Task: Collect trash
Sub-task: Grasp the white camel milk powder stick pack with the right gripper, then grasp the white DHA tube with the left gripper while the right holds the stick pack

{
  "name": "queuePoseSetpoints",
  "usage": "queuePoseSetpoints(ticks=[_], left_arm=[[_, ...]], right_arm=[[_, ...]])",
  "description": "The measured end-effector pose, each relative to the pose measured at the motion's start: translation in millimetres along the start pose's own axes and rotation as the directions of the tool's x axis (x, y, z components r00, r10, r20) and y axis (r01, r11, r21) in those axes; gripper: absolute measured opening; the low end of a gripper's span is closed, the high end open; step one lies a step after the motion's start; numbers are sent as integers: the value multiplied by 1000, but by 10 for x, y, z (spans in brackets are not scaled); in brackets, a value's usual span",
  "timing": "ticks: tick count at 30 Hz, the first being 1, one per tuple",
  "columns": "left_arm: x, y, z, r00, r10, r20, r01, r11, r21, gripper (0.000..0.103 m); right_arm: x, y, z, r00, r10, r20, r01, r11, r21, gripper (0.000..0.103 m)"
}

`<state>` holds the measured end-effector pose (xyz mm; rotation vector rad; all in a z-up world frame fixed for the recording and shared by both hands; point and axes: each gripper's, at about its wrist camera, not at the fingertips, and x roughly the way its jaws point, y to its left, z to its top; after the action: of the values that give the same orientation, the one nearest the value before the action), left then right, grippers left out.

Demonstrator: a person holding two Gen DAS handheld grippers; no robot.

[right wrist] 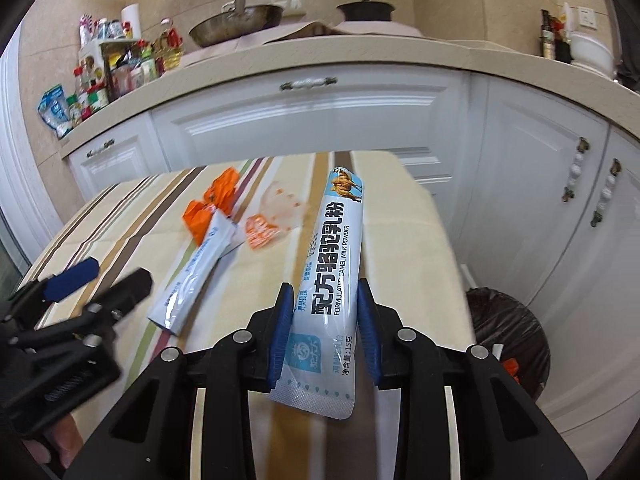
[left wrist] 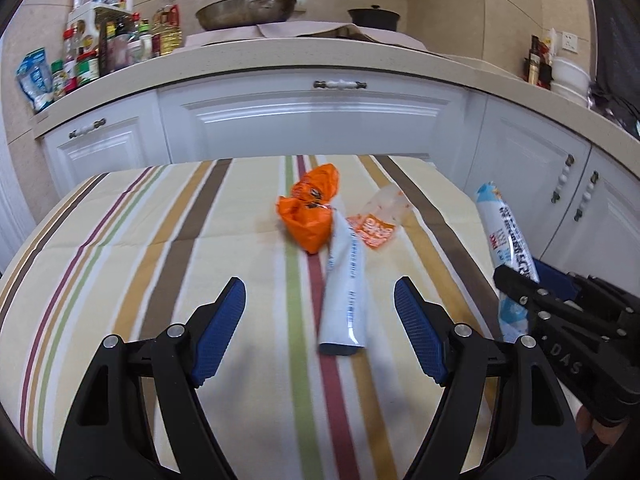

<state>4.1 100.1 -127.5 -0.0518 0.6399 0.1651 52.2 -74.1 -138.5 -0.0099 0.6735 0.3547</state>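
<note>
The right gripper [right wrist: 323, 330] is clamped on a camel milk powder sachet [right wrist: 334, 276]. Both blue pads [right wrist: 280, 334] press against the lower part of the sachet, whose sealed bottom edge hangs below the jaws while its printed upper end projects forward and upward, slightly tilted. The sachet is held above the right-hand part of the striped tablecloth [right wrist: 404, 216], clear of the surface. In the left wrist view the same sachet [left wrist: 506, 236] appears at the right edge, gripped by the right gripper [left wrist: 520, 280].

The left gripper [left wrist: 320, 320] is open, with its two blue pads [left wrist: 222, 330] wide apart and nothing between them. It hovers above the tablecloth [left wrist: 140, 240], directly behind a second white sachet [left wrist: 345, 292] that lies flat on the cloth, pointing away from the gripper. In the right wrist view the left gripper [right wrist: 98, 276] is at the lower left, near the closer end of this second sachet [right wrist: 192, 276].

The far end of the second sachet touches a crumpled orange wrapper [left wrist: 310, 212]. Just beside it to the right lies a clear wrapper with orange print [left wrist: 380, 220].

A bin lined with a dark bag [right wrist: 508, 332] stands on the floor to the right of the table, below the held sachet. An orange scrap [right wrist: 510, 368] is visible inside it.

White cabinets [left wrist: 316, 120] and a countertop [left wrist: 304, 56] carrying a pan [left wrist: 246, 10] stand behind the table.
</note>
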Motion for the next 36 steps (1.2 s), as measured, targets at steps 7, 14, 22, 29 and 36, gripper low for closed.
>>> queuePoseSetpoints(ticks=[7, 14, 22, 29, 36], left_arm=[[221, -148, -7, 997, -5, -71, 6, 1000, 19, 57], [312, -234, -42, 993, -17, -113, 22, 999, 42, 31], [301, -310, -43, 995, -27, -100, 36, 996, 83, 0], [206, -320, -25, 997, -30, -68, 36, 996, 86, 0], [51, -341, 27, 999, -32, -27, 35, 995, 90, 0]], right_arm=[[-96, -196, -26, 999, -22, 28, 21, 999, 26, 32], [-145, -346, -47, 999, -36, 39, 34, 998, 57, 32], [-181, -389, -62, 998, -46, 46, 43, 997, 68, 32], [-229, -412, -60, 997, -55, 58, 51, 997, 65, 32], [-290, -425, -59, 995, -66, 72, 61, 996, 64, 32]])
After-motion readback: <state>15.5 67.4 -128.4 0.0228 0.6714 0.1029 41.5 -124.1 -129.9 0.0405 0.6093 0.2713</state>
